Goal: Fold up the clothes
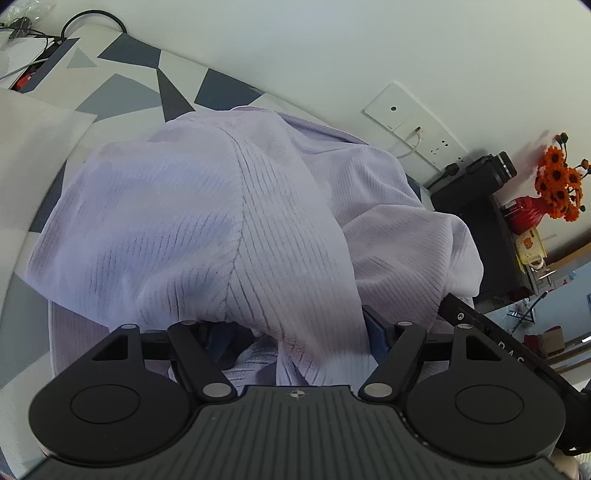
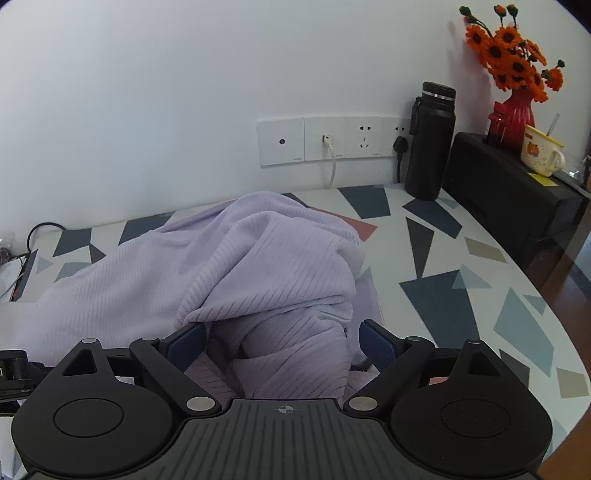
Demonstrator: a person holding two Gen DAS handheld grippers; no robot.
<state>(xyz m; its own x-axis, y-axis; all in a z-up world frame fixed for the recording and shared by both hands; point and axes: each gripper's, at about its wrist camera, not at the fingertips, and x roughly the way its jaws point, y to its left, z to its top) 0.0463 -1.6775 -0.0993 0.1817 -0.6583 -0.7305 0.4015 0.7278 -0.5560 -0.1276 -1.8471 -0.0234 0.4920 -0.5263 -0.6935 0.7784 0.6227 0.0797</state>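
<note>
Lilac ribbed garment [image 2: 207, 266] lies heaped on the patterned table [image 2: 461, 295], bunched high toward 12 o'clock of both cameras.

Right gripper [image 2: 284, 339]: jaws stand apart, blue pads [image 2: 376, 341] showing on either side, a fold of the garment sagging between them. Pads beside the cloth; whether they press it, cannot tell.

Left gripper [image 1: 295, 332]: fingers spread wide, cloth draped over and between them. Left pad mostly buried under fabric; only the right one [image 1: 375, 332] shows. A grip on the cloth cannot be judged.

Left view only: the other gripper's black body [image 1: 491, 336] at 4 o'clock, just beside the garment; a white sheet [image 1: 33, 125] at 10 o'clock; cables [image 1: 29, 33] at 11.

Right view only: open table at 3 o'clock, the full row of sockets [image 2: 332, 140] at 12, a black flask [image 2: 430, 140] standing upright at 1 o'clock.

Both views: orange flowers [image 2: 513, 48] in a red vase on a black box [image 2: 509, 184], a mug [image 2: 541, 153] beside it.
</note>
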